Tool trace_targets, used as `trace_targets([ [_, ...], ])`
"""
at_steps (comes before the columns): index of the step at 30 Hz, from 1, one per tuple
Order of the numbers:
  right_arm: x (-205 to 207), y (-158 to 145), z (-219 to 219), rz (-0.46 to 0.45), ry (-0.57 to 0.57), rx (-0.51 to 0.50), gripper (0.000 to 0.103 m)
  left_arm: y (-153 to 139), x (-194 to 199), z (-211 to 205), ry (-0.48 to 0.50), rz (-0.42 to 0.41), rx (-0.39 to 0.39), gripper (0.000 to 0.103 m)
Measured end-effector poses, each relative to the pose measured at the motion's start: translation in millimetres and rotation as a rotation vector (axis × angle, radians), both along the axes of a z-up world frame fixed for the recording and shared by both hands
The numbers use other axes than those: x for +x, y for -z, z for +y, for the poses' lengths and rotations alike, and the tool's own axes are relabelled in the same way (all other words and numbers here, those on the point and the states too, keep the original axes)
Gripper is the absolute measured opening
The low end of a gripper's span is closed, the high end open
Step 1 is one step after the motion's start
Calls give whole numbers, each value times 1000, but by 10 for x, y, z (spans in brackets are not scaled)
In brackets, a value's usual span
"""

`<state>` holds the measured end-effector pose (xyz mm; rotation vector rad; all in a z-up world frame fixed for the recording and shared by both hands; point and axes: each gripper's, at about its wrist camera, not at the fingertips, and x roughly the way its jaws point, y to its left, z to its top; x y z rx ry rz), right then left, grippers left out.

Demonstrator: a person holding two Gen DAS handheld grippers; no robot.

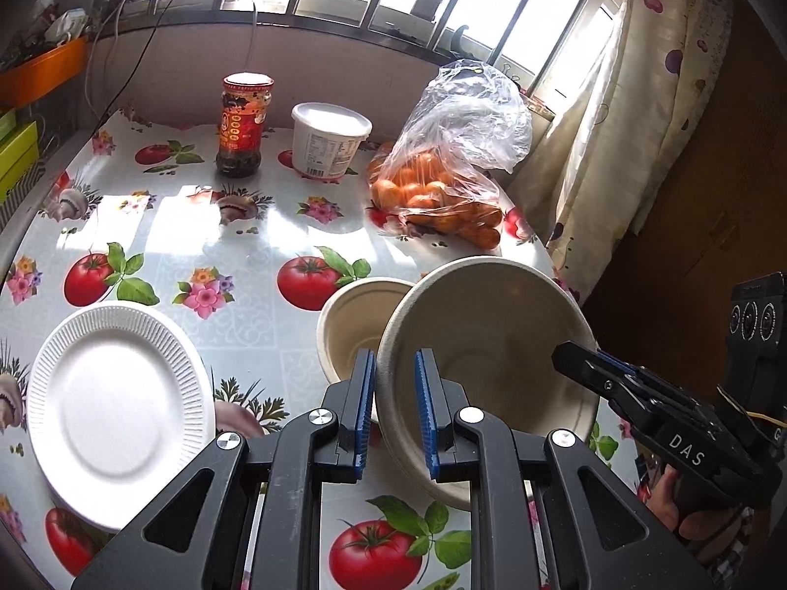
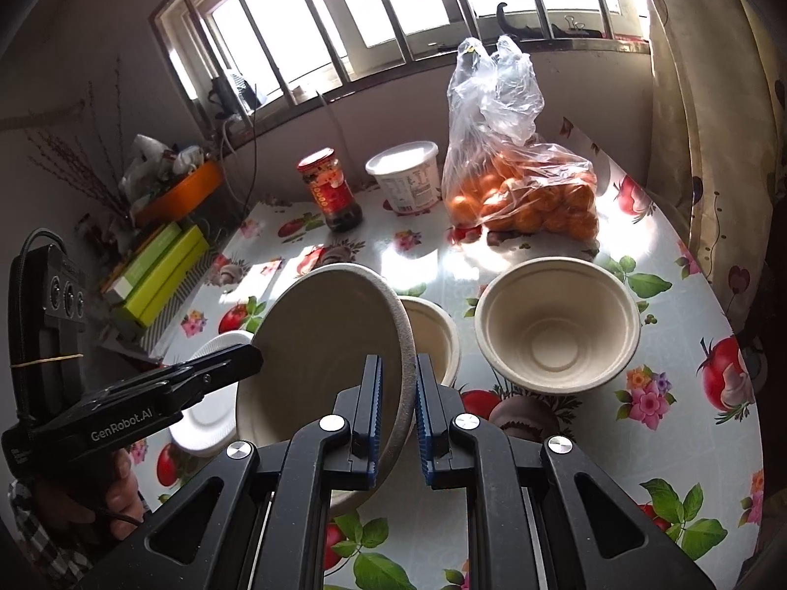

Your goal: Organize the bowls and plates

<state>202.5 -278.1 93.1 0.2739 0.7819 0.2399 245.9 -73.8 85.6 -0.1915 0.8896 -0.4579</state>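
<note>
A large beige paper bowl (image 1: 497, 344) is held tilted above the table. My left gripper (image 1: 396, 383) is shut on its left rim, and my right gripper (image 2: 399, 388) is shut on its right rim (image 2: 403, 339). A smaller beige bowl (image 1: 359, 319) sits on the table just behind it, also seen in the right wrist view (image 2: 438, 334). Another large beige bowl (image 2: 558, 324) stands to the right. A white ribbed paper plate (image 1: 118, 408) lies at the left and shows partly in the right wrist view (image 2: 206, 418).
At the back of the table (image 1: 236, 246) stand a red-lidded sauce jar (image 1: 243, 128), a white tub (image 1: 329, 140) and a plastic bag of oranges (image 1: 442, 187). An orange tray (image 2: 182, 191) and green boxes (image 2: 157, 275) sit off the left edge. A curtain (image 1: 634, 123) hangs right.
</note>
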Motion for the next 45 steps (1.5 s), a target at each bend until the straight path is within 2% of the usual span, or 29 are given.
trace_targets([
  [10,362,123,16,34,7,-4,13,45,269,16,-28,15,13,18],
  [19,652,352,72,90,1,-15,13,208,482,45,-59,54,38,18],
  [30,775,495,35,122,8,-14,13,345,577,12,-60,81,51,18],
  [45,813,613,77,133,4,-89,13,473,625,-34,-67,106,72,18],
])
